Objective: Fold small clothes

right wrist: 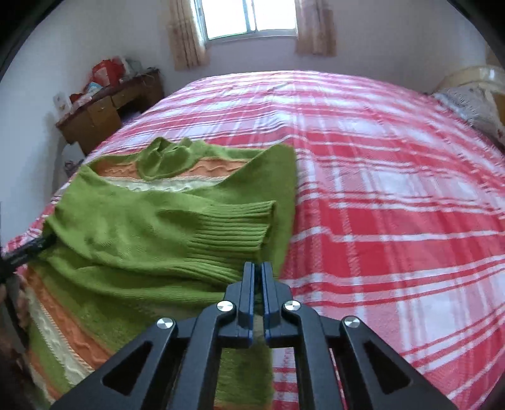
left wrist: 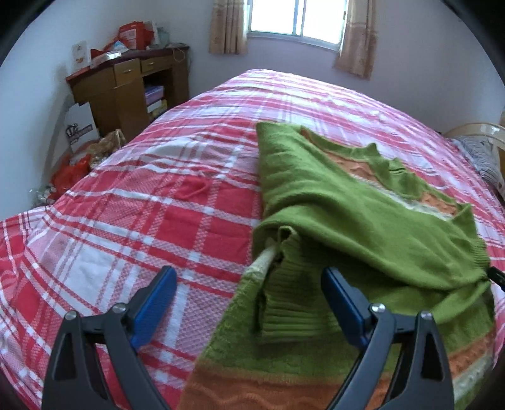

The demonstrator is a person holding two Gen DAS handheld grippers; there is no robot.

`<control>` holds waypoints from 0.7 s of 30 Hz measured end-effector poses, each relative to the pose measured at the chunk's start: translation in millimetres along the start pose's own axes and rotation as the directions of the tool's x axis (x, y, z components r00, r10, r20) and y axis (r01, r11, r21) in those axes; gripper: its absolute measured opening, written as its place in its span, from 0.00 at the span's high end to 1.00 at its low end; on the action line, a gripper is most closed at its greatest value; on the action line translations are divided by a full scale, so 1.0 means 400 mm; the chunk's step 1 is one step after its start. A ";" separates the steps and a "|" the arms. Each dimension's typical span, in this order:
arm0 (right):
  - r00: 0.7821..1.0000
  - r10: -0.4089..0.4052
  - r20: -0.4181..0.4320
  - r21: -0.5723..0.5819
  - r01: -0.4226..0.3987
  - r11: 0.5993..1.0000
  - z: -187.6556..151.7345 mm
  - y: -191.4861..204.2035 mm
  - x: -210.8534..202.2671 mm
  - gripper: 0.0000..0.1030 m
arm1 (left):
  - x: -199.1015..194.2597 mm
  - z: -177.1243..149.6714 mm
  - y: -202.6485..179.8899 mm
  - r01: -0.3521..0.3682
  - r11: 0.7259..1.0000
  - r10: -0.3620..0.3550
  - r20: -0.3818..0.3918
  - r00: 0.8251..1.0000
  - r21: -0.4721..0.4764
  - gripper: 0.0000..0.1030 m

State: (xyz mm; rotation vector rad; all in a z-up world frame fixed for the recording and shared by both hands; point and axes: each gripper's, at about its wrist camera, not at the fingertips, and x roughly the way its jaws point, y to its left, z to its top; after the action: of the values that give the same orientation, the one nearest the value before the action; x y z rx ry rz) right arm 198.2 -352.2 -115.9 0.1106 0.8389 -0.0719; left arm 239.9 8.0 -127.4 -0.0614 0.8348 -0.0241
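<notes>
A green sweater point(left wrist: 347, 214) with orange and cream stripes lies on the red plaid bed point(left wrist: 126, 205), both sleeves folded across its body. My left gripper point(left wrist: 249, 274) hangs open over the sweater's left edge. A ribbed sleeve cuff point(left wrist: 284, 315) lies between its blue pads, which do not touch it. In the right wrist view, my right gripper point(right wrist: 257, 268) is shut on the right edge of the sweater point(right wrist: 126, 227), and green knit shows between its pads. The other ribbed cuff point(right wrist: 233, 227) lies just beyond its tips. A dark part of the left gripper point(right wrist: 25, 249) shows at the sweater's far side.
A cluttered wooden desk point(left wrist: 126, 85) stands in the far left corner, with bags point(left wrist: 69, 170) on the floor beside it. A curtained window point(left wrist: 296, 19) is behind the bed. A pillow point(right wrist: 470, 104) lies at the far right. Bare plaid cover point(right wrist: 394, 189) stretches right of the sweater.
</notes>
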 end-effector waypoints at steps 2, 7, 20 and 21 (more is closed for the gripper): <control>0.999 -0.022 0.026 0.029 0.021 0.999 0.013 -0.016 -0.019 0.81 | -0.038 0.023 0.001 -0.022 0.999 0.021 0.066 0.998 0.024 0.08; 0.998 0.037 0.059 0.075 -0.041 0.996 0.069 -0.017 -0.020 0.75 | -0.033 0.095 -0.014 -0.036 0.999 0.033 0.091 0.995 0.033 0.00; 0.999 -0.018 -0.043 -0.142 0.012 0.990 0.013 0.116 0.058 0.75 | 0.091 0.051 0.044 -0.062 0.998 0.061 -0.047 0.997 -0.018 0.00; 0.999 -0.034 -0.031 -0.160 0.029 0.987 0.015 0.126 0.043 0.75 | 0.090 0.052 0.043 -0.060 0.998 0.059 -0.045 0.997 -0.017 0.00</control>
State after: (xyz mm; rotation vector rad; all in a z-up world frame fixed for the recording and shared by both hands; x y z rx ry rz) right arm 219.4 -303.4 -121.2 -0.0527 0.8765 -0.0324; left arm 279.3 24.4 -141.3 -0.0534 0.8807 0.0381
